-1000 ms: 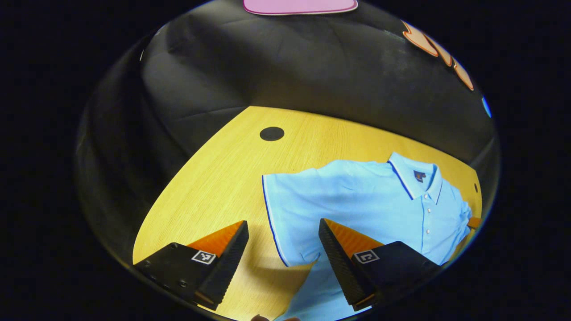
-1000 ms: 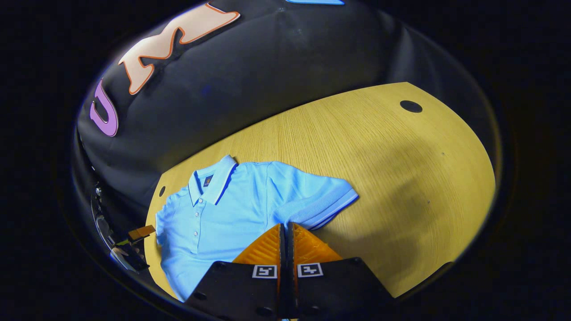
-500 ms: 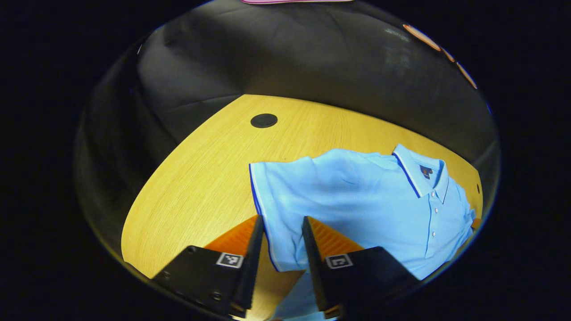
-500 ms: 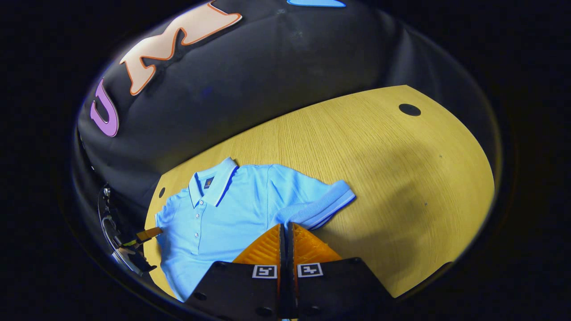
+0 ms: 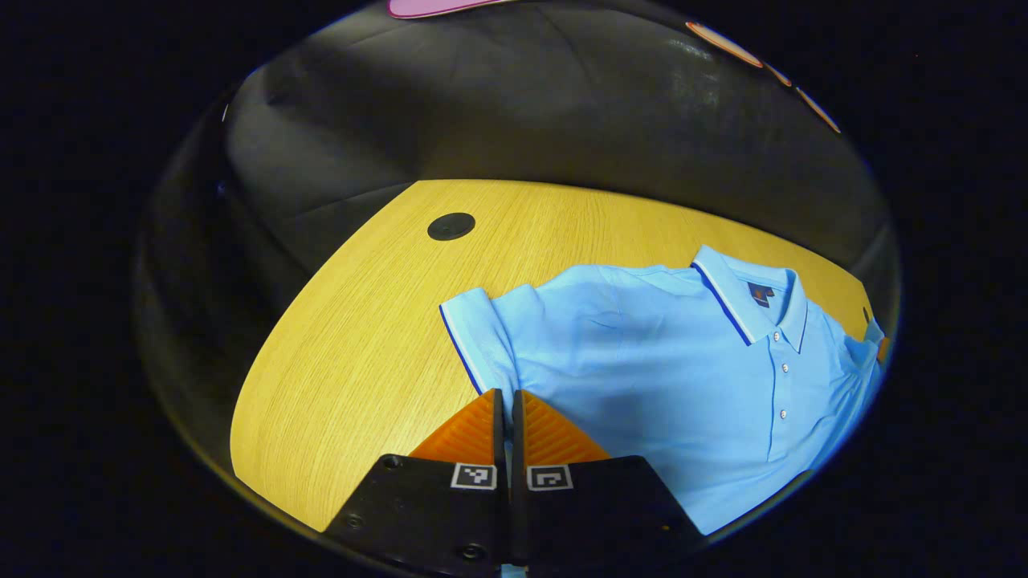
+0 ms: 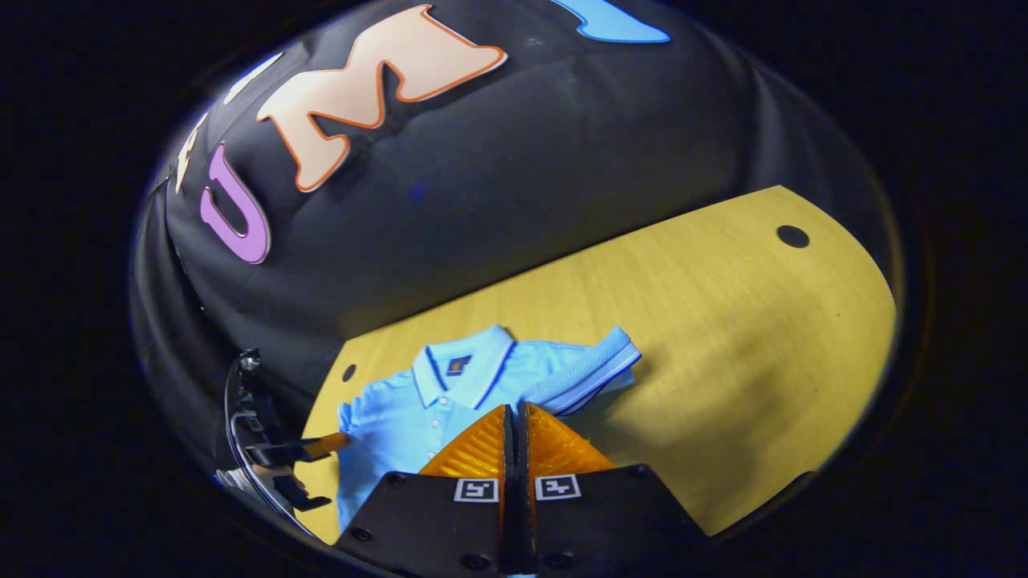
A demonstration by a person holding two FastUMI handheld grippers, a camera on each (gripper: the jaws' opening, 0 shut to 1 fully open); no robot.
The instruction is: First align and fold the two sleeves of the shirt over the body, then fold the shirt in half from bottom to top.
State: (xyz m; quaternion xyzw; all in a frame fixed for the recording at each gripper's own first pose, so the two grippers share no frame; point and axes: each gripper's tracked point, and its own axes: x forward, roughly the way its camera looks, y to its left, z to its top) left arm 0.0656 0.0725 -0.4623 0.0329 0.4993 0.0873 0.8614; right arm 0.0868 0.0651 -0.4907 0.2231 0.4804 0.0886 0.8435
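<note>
Light-blue cotton polo shirt (image 5: 658, 377) on the wooden bench (image 5: 353, 353): both tools, left (image 5: 504, 395) and right (image 6: 515, 408), pinch sleeve edges; next, fold both inward.

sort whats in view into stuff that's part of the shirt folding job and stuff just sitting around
Part of the job:
shirt
left sleeve
right sleeve
left gripper
right gripper

Just there:
table
round black spot in the tabletop

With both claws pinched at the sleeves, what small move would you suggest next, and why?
Probably carry both sleeves inward over the shirt body. The left claw and right claw each look shut on a sleeve edge, and the sleeves are lifted but not yet folded flat.
</note>
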